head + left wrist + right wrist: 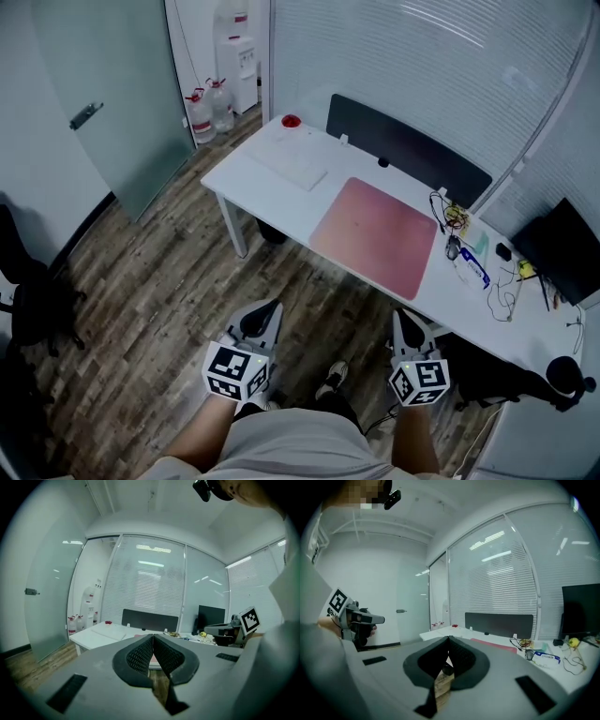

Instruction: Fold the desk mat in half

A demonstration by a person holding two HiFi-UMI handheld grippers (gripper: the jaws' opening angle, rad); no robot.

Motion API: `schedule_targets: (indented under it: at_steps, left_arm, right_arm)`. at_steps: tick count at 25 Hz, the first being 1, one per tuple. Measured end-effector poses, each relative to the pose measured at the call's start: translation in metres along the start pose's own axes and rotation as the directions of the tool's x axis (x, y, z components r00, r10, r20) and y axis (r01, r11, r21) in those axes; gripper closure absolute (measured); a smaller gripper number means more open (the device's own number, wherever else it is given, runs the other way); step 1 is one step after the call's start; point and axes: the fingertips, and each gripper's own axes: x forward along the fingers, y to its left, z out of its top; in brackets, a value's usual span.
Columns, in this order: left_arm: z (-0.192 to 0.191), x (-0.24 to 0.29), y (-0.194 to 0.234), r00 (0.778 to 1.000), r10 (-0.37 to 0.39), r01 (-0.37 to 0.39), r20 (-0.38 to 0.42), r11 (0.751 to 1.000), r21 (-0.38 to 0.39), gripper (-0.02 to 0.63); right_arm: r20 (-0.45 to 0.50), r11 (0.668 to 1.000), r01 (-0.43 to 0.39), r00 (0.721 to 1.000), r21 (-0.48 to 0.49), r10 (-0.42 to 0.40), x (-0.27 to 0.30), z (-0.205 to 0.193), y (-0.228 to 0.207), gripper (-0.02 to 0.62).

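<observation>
A pink desk mat lies flat and unfolded on the white desk, near its front edge. Both grippers hang over the wooden floor, short of the desk and apart from the mat. My left gripper is shut with its jaws touching and nothing between them. My right gripper is shut and empty too. In the left gripper view the gripper points at the desk. In the right gripper view the gripper points the same way, and the mat shows as a thin pink strip.
A dark screen panel stands along the desk's back edge. Cables and small items lie right of the mat, a monitor further right. A white pad and a red object sit at the left end. Water bottles stand behind.
</observation>
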Motion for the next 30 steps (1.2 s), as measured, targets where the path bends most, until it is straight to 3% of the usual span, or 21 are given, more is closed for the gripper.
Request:
schedule_targets:
  at_steps: [9, 16, 22, 29, 30]
  left_arm:
    - [0.038, 0.124, -0.026, 0.999, 0.036, -0.036, 0.018, 0.999, 0.009, 0.592]
    - [0.037, 0.195, -0.029, 0.998, 0.061, -0.061, -0.005, 0.998, 0.0, 0.592]
    - [0.029, 0.229, 0.003, 0.999, 0.028, -0.028, -0.033, 0.999, -0.021, 0.592]
    - [0.02, 0.251, 0.085, 0.996, -0.044, 0.043, -0.082, 0.999, -0.009, 0.592]
    - [0.021, 0.253, 0.099, 0.995, -0.046, 0.046, -0.087, 0.999, -0.002, 0.592]
  right_arm:
    - [0.005, 0.998, -0.054, 0.999, 0.023, 0.054, 0.067, 0.017, -0.109, 0.543]
    - [-0.026, 0.998, -0.056, 0.998, 0.022, 0.057, 0.104, 0.015, -0.175, 0.543]
    - [-0.088, 0.999, -0.047, 0.995, 0.004, 0.047, 0.136, 0.004, -0.17, 0.543]
    - [-0.169, 0.999, -0.017, 0.986, -0.037, 0.011, 0.204, -0.003, -0.117, 0.542]
    - [-0.186, 0.999, -0.024, 0.982, -0.042, 0.016, 0.219, -0.007, -0.106, 0.516]
